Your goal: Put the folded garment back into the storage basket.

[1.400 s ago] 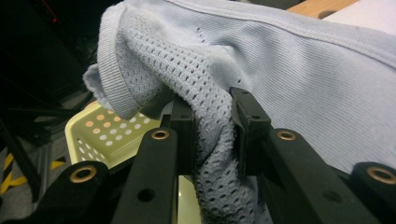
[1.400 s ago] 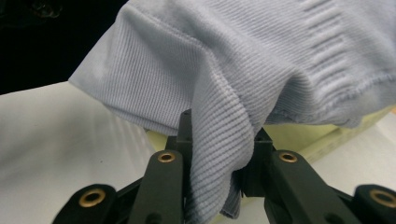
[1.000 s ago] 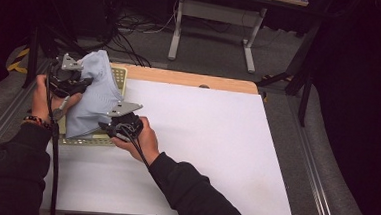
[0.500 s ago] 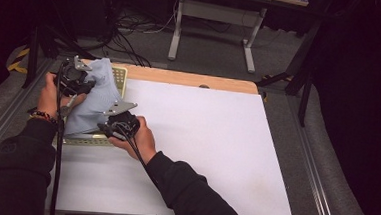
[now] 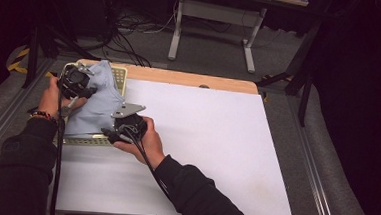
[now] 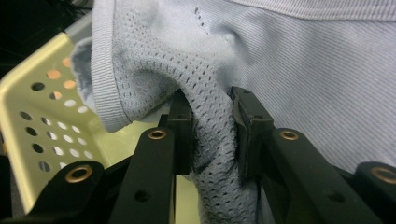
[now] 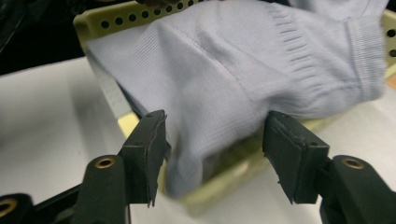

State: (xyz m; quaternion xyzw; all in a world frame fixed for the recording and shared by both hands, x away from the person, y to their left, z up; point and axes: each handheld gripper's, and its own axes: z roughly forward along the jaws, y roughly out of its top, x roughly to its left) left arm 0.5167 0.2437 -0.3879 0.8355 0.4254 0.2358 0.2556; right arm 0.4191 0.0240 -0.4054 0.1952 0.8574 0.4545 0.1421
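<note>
A pale blue knit garment (image 5: 97, 102) lies draped over a yellow perforated basket (image 5: 121, 76) at the table's far left. My left gripper (image 5: 85, 87) holds it near the basket's far end; in the left gripper view its jaws are shut on a bunched mesh fold of the garment (image 6: 212, 135), with the basket's wall (image 6: 32, 112) behind. My right gripper (image 5: 107, 135) sits at the basket's near right side. The right gripper view shows its jaws standing open around a hanging edge of the garment (image 7: 224, 79), with the right gripper (image 7: 212, 154) not closed on it.
The white table top (image 5: 201, 138) stretches to the right of the basket. A wooden strip (image 5: 190, 79) runs along the far edge. Cables (image 5: 128, 26) and a desk frame (image 5: 214, 19) stand on the floor beyond. Metal rails (image 5: 319, 180) flank the table.
My left gripper has carried the garment's top farther away, toward the basket's far end. The right gripper shifted slightly left along the basket's near side.
</note>
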